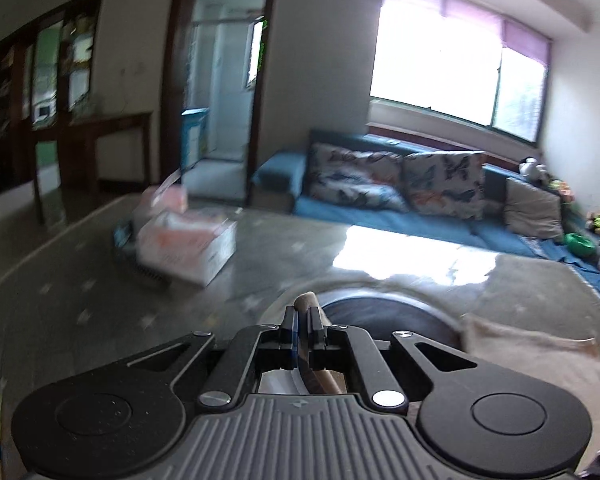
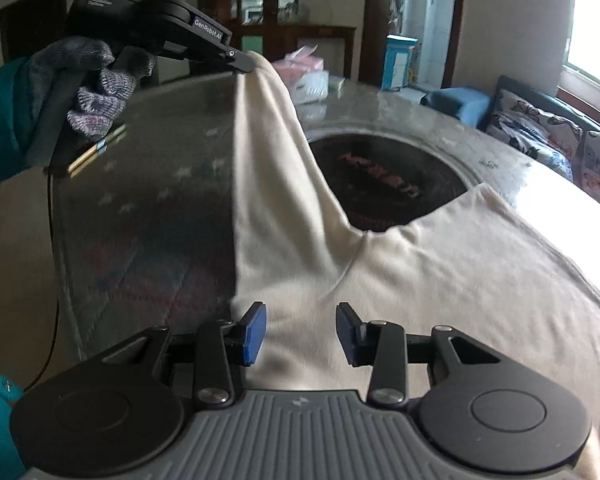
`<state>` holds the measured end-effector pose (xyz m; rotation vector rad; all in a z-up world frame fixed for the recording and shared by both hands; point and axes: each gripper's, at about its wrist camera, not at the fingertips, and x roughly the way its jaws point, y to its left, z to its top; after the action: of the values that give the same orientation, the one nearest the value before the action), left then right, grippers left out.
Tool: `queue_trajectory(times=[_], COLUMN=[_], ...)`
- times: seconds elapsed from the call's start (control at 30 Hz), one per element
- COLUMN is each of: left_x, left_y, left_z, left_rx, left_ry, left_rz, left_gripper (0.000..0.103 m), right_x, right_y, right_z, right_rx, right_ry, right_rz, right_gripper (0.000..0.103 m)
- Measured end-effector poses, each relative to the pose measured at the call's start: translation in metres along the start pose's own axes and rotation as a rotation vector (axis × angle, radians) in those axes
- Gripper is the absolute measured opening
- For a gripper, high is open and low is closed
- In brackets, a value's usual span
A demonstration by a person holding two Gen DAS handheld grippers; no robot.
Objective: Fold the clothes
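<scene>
- Our left hand-held gripper [image 2: 249, 63] is closed on a corner of the cream garment [image 2: 400, 280] and holds it lifted above the worktop [image 2: 148, 184]; in its own view a small fold of cloth sticks out between the pinched fingers [image 1: 289, 322].
- Our right hand-held gripper [image 2: 301, 334] is open, with its blue pads [image 2: 253, 334] spread apart just over the cloth, holding nothing.
- The rest of the garment lies flat on the worktop and partly covers a dark round inset [image 2: 392, 184].
- We think the pinch is thin (only an edge), so a quick pull could make the corner slip out, and the fold would land crooked.
- The near part of the garment is cut off behind the right gripper body, so its shape is unclear; both views are blurred, and the red text on the inset cannot be read.
</scene>
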<state>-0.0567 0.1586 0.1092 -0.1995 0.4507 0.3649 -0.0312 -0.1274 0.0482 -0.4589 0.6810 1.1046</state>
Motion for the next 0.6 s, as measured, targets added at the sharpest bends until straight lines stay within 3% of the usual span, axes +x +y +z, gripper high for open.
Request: queue_trajectory(times=[0.3, 0.47, 0.6], left_x=[-0.046, -0.078, -0.083], left_y=[-0.055, -0.102, -0.141], left_z=[0.029, 0.030, 0.019], left_rx=[0.064, 0.132, 0.192], left_ry=[-0.124, -0.175, -0.163], left_rz=[-0.180, -0.331, -0.469], left_gripper=[0.004, 0.004, 0.005], right_x=[-0.020, -0.041, -0.063], right_y=[-0.016, -0.031, -0.046], right_z=[-0.007, -0.013, -0.022], right_rx=[0.073, 0.118, 0.172], right_ry=[-0.034, -0.067, -0.091], right_rz=[-0.034, -0.069, -0.116], right_gripper=[0.038, 0.038, 0.038])
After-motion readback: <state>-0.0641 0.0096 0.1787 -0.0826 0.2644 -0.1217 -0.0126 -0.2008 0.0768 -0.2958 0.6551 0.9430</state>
